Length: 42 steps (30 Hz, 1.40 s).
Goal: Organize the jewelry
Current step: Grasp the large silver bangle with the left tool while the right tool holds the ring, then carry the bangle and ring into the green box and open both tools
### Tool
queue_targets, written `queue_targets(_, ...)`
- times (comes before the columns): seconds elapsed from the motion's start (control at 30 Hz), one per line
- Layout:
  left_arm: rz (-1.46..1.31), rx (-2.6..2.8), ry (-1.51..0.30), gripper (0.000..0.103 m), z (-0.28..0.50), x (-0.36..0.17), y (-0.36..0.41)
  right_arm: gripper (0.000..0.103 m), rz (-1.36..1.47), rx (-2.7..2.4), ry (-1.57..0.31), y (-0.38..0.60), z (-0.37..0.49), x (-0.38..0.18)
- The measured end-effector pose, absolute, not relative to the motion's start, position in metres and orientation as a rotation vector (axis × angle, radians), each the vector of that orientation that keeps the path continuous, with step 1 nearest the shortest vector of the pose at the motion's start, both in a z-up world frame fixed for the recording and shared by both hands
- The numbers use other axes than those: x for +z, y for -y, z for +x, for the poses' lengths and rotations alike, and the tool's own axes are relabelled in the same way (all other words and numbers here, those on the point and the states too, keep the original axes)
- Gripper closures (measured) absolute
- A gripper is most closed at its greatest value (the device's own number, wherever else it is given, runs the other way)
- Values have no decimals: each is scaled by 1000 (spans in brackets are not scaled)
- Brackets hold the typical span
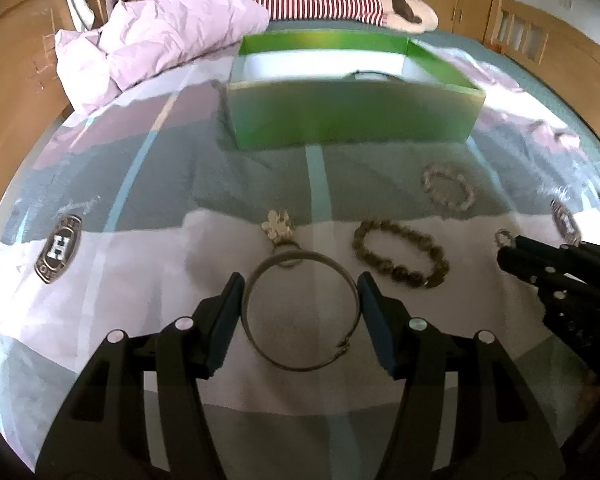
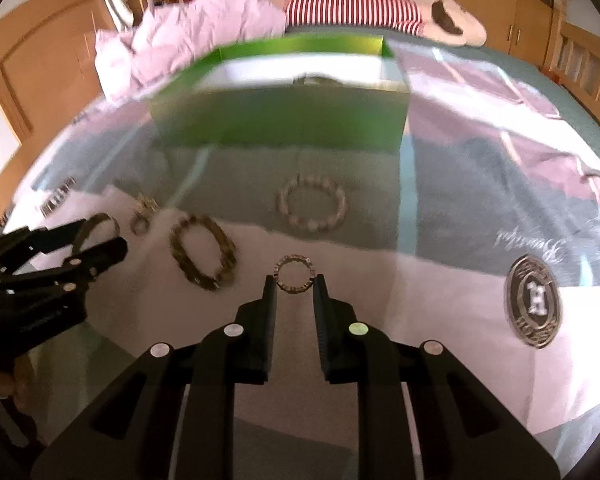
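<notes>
My left gripper (image 1: 300, 292) is open, its fingers on either side of a thin metal bangle (image 1: 256, 280) that lies on the bed sheet. A flower-topped ring (image 1: 278, 226) lies just beyond it. A dark beaded bracelet (image 1: 400, 252) and a pale beaded bracelet (image 1: 448, 186) lie to the right. My right gripper (image 2: 294, 284) is open with its fingertips around a small studded ring (image 2: 294, 278) on the sheet. An open green box (image 1: 352, 110) stands further back; it also shows in the right wrist view (image 2: 284, 120).
The bed sheet (image 1: 140, 280) has printed oval badges. A crumpled pink duvet (image 1: 156, 32) and a red-striped pillow (image 1: 324, 2) lie at the far end. Wooden cabinets and a bed frame surround the bed. The left gripper (image 2: 100, 248) shows in the right view.
</notes>
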<state>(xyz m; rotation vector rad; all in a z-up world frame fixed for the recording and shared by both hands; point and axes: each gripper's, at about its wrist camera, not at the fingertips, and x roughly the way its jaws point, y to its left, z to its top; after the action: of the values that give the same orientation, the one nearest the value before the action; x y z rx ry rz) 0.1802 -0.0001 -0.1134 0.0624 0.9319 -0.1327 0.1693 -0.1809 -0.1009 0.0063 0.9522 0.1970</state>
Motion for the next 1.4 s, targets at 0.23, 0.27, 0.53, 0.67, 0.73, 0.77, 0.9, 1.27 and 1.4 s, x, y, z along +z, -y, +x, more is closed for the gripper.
queue_targets(0.23,47,-112,-778,45,158,-46,-5,84,49,245,-780,188,144,-24)
queue_targets(0.27,39,-112,-761,45,155,-38,-7,84,54,250,-753,189,141,-14)
queue_targets(0.53,41,-94,-657,45,138,-1,-8,84,60,265,-713,195,138,-2)
queue_targets(0.67,27,-97,-671,45,141,-3,-10,84,59,257,-717,195,139,-3)
queue_targets(0.73,26,-101,-674,45,141,-4,-9,84,56,254,-717,195,138,-3)
queue_targets(0.77,28,-101,-674,45,141,-5,-9,84,57,253,-718,195,138,-3)
queue_targets(0.9,23,-97,-678,45,142,-6,-9,84,59,248,-719,196,139,-4)
queue_targets(1.27,23,-101,-685,45,144,-9,-9,84,60,250,-730,196,140,-5)
queue_targets(1.4,16,-103,-692,45,146,-11,-10,84,65,245,-738,196,143,-7)
